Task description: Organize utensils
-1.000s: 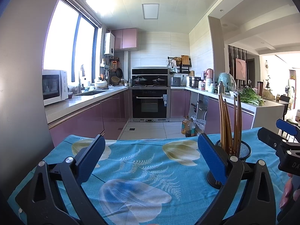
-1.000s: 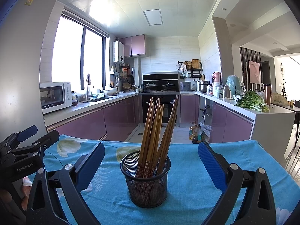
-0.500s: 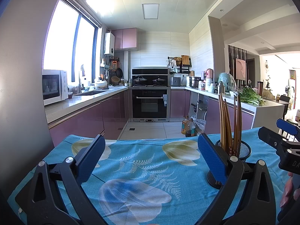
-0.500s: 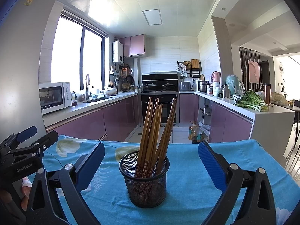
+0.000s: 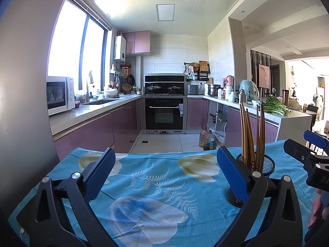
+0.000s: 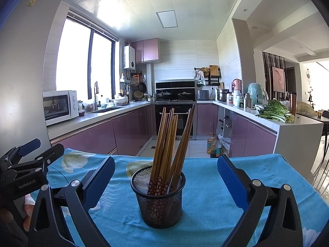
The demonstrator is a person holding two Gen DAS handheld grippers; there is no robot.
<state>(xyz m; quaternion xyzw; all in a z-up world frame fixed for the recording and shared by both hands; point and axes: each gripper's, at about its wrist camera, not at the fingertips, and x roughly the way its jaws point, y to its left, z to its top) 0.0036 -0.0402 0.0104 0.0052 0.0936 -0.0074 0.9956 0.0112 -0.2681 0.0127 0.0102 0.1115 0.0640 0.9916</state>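
Setting: kitchen with purple cabinets; bench [image 6: 257, 177] covered by a blue floral cloth.
Holder: black mesh cup [image 6: 158, 197] stands mid-bench, dead ahead between the right tongs' [image 6: 165, 177] blue pads.
Chopsticks [image 6: 170, 142]: wooden bundle, long axes near upright, tops fanning toward the far edge.
Right tongs: spread wide, holding nothing; nearer the cup.
Left tongs [image 5: 164, 170]: spread wide, empty; cup sits off their right finger.

Daylight is pouring in from the window [image 6: 82, 61] at ten o'clock; glare is whitening the ceiling [image 5: 111, 0]; edges are bowing, corners darkening.
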